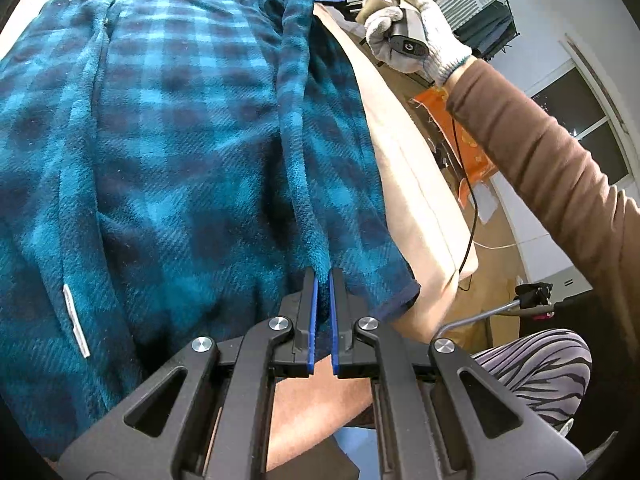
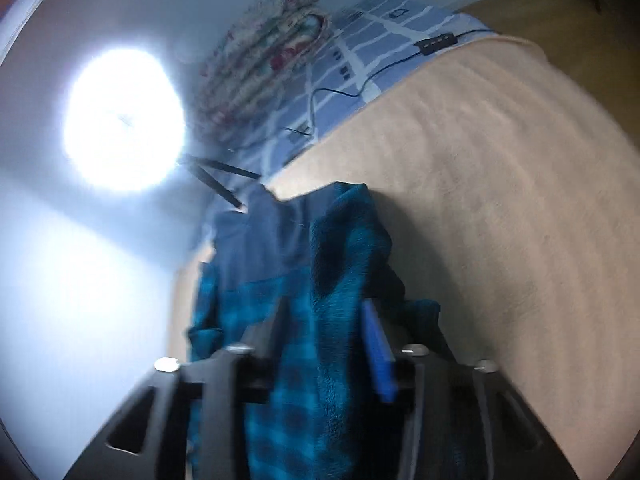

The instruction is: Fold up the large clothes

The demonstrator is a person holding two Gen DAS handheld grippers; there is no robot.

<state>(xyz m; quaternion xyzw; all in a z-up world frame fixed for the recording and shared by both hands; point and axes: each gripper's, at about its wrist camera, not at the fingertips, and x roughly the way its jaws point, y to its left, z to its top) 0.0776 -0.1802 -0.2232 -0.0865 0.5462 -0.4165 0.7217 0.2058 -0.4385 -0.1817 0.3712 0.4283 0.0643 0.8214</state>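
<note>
Fleece garment (image 1: 180,140), teal and navy check, spread on the beige bed (image 1: 404,168) with both of your hand-held grippers pinching it.

Your left hand-held gripper (image 1: 322,276) is clenched on a raised fold near the hem, its blue pads (image 1: 311,320) close together with the cloth between them. Your right hand-held gripper (image 2: 326,344) grasps a bunch of the same fleece (image 2: 340,280), which hangs between its fingers; that view is blurred. Your gloved right hand (image 1: 408,32) shows at the garment's far end. A blue patterned sheet (image 2: 360,48) and a black cable (image 2: 360,84) lie beyond the bed cover (image 2: 480,180).
</note>
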